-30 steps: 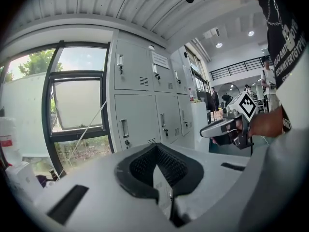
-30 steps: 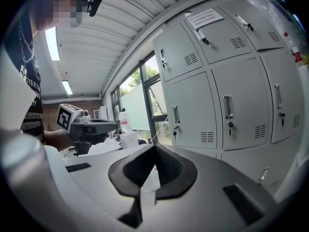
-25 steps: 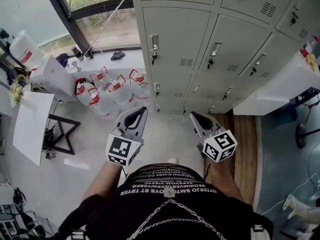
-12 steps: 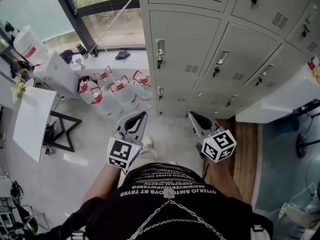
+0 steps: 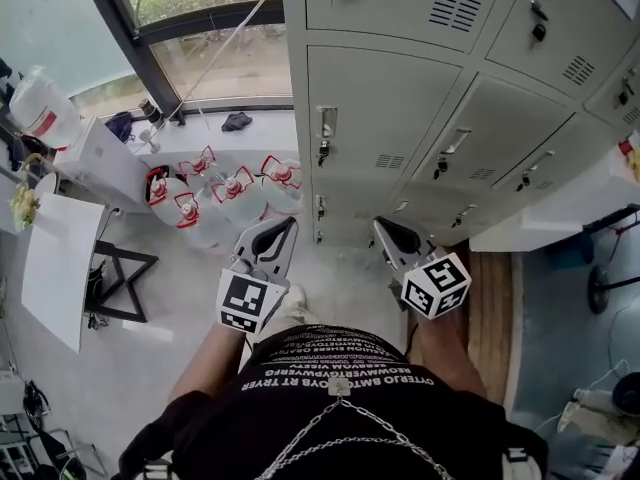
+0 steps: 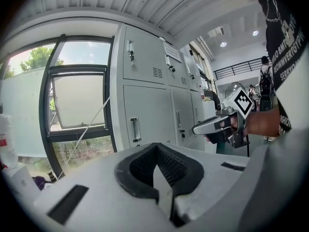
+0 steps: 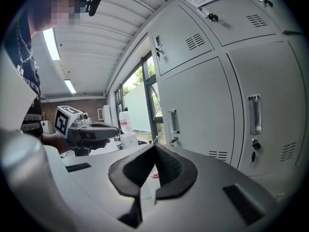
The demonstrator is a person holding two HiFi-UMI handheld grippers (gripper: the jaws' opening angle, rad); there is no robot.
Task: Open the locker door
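Observation:
A bank of grey lockers (image 5: 400, 98) fills the top of the head view, all doors closed. The nearest door has an upright handle (image 5: 326, 123) with a key lock below it; the door to its right has a handle (image 5: 452, 143). My left gripper (image 5: 280, 226) and right gripper (image 5: 382, 228) are held side by side in front of my body, short of the lockers and touching nothing. In the left gripper view the left gripper (image 6: 157, 148) is shut and empty, facing a door handle (image 6: 135, 128). The right gripper (image 7: 155, 148) is shut and empty, with a handle (image 7: 254, 114) ahead to its right.
Several water jugs with red caps (image 5: 215, 190) stand on the floor left of the lockers, under a window (image 5: 200, 58). A white table (image 5: 60, 258) and a white box (image 5: 100, 158) are at the left. A wooden floor strip (image 5: 492, 298) runs at the right.
The lockers have grown larger and shifted in the head view as the person stepped closer. Both grippers stay shut and level in front of the body.

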